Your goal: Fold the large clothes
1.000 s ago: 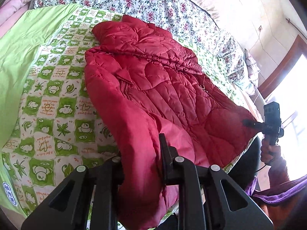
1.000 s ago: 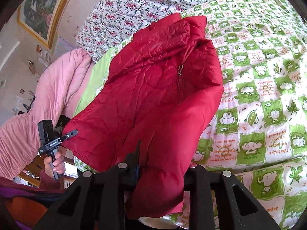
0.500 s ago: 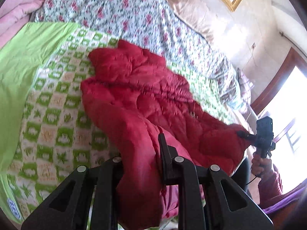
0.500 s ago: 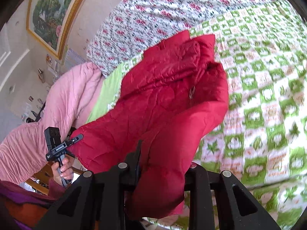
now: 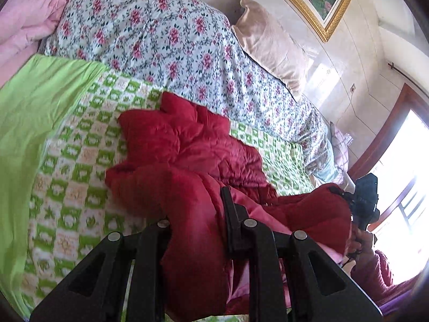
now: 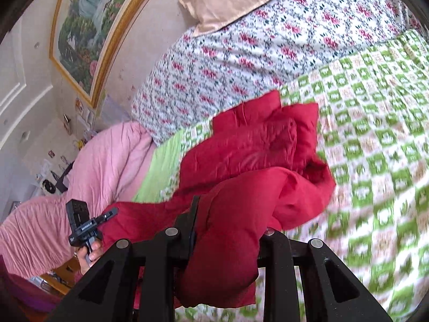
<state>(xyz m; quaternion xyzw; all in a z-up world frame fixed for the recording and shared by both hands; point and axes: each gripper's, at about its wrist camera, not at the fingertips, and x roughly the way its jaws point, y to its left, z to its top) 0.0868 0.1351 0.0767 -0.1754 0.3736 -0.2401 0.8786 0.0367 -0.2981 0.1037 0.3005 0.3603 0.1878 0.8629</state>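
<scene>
A red quilted jacket [image 5: 187, 150] lies on the bed, its collar end at the far side on the green checked sheet [image 5: 69, 187]. My left gripper [image 5: 195, 214] is shut on one corner of the jacket's near hem, lifted above the sheet. My right gripper [image 6: 228, 228] is shut on the other hem corner of the jacket [image 6: 249, 161]. The lifted hem bunches toward the collar and hides the fingertips. The right gripper also shows in the left wrist view [image 5: 362, 201], and the left gripper shows in the right wrist view [image 6: 83, 225].
A floral quilt [image 5: 166, 40] and a beige pillow [image 5: 270, 43] lie at the head of the bed. A pink blanket [image 6: 88, 177] is heaped at one side, next to a plain green sheet [image 5: 32, 102]. A framed painting [image 6: 88, 26] hangs on the wall.
Both grippers have lifted the jacket's near hem and carried it forward toward the collar. The flat jacket now bunches and doubles over itself.
</scene>
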